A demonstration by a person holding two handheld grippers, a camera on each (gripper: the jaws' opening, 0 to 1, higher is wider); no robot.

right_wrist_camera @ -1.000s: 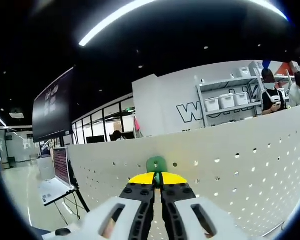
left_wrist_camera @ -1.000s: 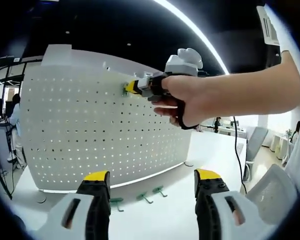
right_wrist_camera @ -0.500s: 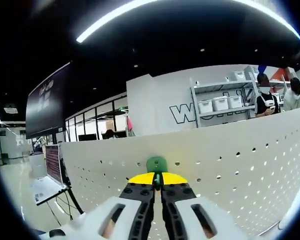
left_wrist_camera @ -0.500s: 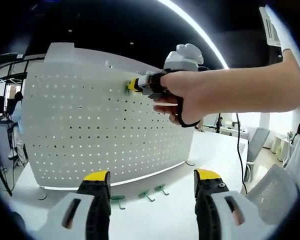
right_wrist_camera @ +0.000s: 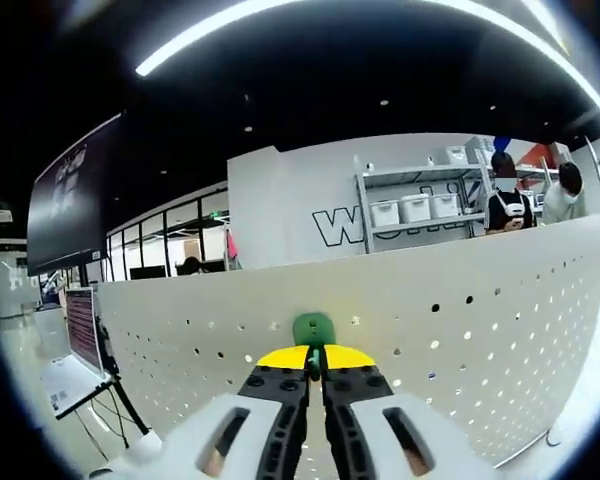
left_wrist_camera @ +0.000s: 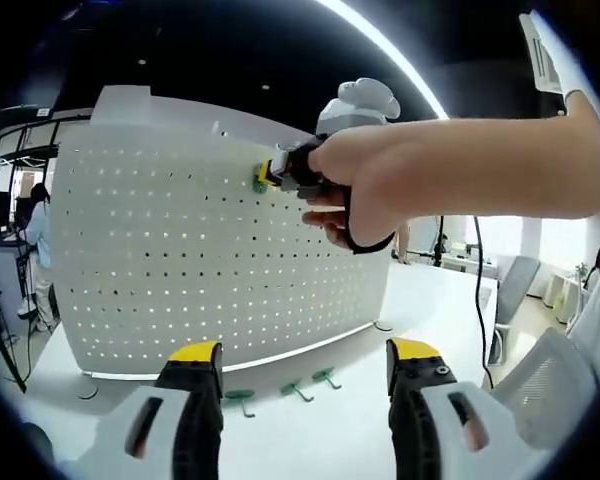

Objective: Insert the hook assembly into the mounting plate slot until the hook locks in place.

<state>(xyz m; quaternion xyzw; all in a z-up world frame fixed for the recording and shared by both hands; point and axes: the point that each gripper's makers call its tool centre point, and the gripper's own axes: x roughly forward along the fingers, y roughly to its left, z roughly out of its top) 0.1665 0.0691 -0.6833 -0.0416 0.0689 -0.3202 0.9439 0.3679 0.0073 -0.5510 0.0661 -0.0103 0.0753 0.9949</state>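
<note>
A: The hook, a small green plastic hook assembly (right_wrist_camera: 313,328), is being pinched between the closed yellow-tipped jaws of the right gripper (right_wrist_camera: 314,357); in the right gripper view its rounded head is projecting just past the tips. Where is it sitting relative to the plate?

B: It is sitting against the upper rows of the white perforated metal mounting plate (left_wrist_camera: 160,250), an upright pegboard on a white tabletop (left_wrist_camera: 420,290). In the left gripper view, the hook (left_wrist_camera: 261,183) is touching the board face near the top edge, with the right gripper (left_wrist_camera: 272,174) and the person's hand (left_wrist_camera: 365,190) behind it.

A: And the left gripper (left_wrist_camera: 294,352)?

B: Its jaws are standing apart, gripping nothing, low in front of the board. Three spare green hooks (left_wrist_camera: 283,390) are lying on the tabletop just beyond its tips.

A: How should the insertion be done?

B: In my judgement, keep the hook's prongs square to the holes, press straight in, then seat downward until it is locking. Whether it is already engaging a slot cannot be told. Avoid twisting; the board may rock on its feet.
</note>
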